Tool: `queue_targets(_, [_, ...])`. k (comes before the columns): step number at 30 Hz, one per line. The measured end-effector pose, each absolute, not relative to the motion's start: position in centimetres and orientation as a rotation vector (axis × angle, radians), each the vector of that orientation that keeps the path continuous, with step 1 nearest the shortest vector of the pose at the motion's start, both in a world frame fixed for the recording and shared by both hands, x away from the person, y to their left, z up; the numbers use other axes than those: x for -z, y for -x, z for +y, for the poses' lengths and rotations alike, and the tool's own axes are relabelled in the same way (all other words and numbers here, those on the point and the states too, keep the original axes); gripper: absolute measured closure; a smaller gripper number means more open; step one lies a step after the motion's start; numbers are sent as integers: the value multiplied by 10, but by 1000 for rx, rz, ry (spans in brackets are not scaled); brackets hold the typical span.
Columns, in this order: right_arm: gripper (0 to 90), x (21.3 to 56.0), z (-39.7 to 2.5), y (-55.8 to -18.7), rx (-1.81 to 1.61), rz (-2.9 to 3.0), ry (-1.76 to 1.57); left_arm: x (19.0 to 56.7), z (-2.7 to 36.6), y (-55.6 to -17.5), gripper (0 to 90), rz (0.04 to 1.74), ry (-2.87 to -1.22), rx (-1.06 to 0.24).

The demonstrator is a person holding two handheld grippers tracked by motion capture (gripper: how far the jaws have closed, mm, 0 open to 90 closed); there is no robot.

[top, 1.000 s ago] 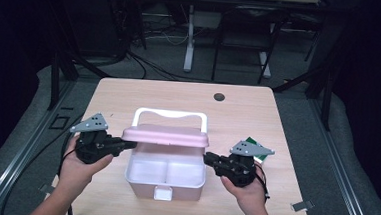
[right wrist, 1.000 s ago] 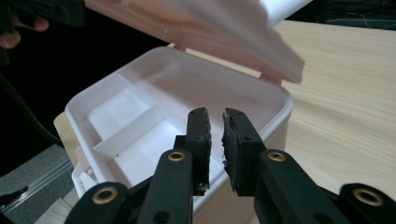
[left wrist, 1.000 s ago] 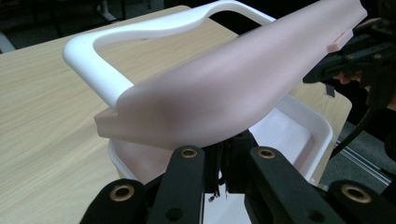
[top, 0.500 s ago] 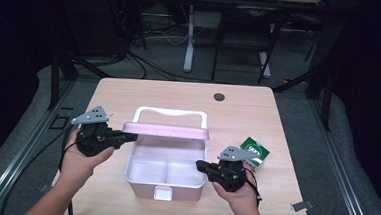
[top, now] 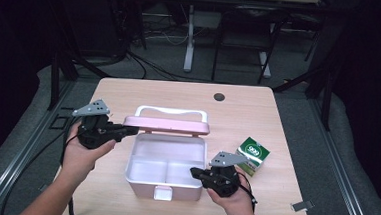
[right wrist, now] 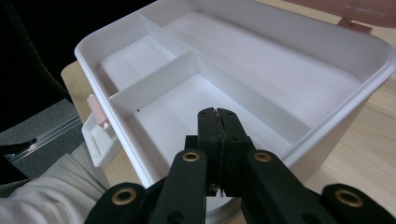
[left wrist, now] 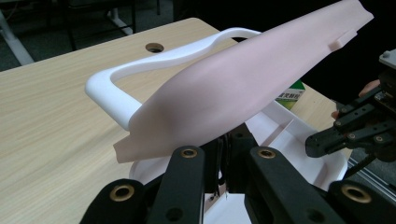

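Pink lid [top: 166,125], centre frame: left tongs [top: 127,130] pinched at its edge, right tongs [top: 198,174] closed empty over white box [top: 139,177]; lift lid steadily on its hinge.

Box [top: 139,177] interior: open from above, crossed by low dividers [right wrist: 154,81]. Raised pink lid [top: 166,125] and white handle [top: 170,111] bar the far side. Green carton [top: 252,155] narrows the right flank. Far tabletop [top: 189,95] free.
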State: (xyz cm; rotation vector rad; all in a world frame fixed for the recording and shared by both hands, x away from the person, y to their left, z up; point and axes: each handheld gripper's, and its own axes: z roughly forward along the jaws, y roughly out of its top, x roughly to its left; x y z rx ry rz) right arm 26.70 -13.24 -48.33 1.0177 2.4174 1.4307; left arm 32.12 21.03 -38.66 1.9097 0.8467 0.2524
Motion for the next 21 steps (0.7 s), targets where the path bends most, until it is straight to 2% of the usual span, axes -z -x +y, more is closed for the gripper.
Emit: queue_targets(21, [900,488,-125,-259,-1398,2461,-978,382,208,-334,871,880,-1909,-257])
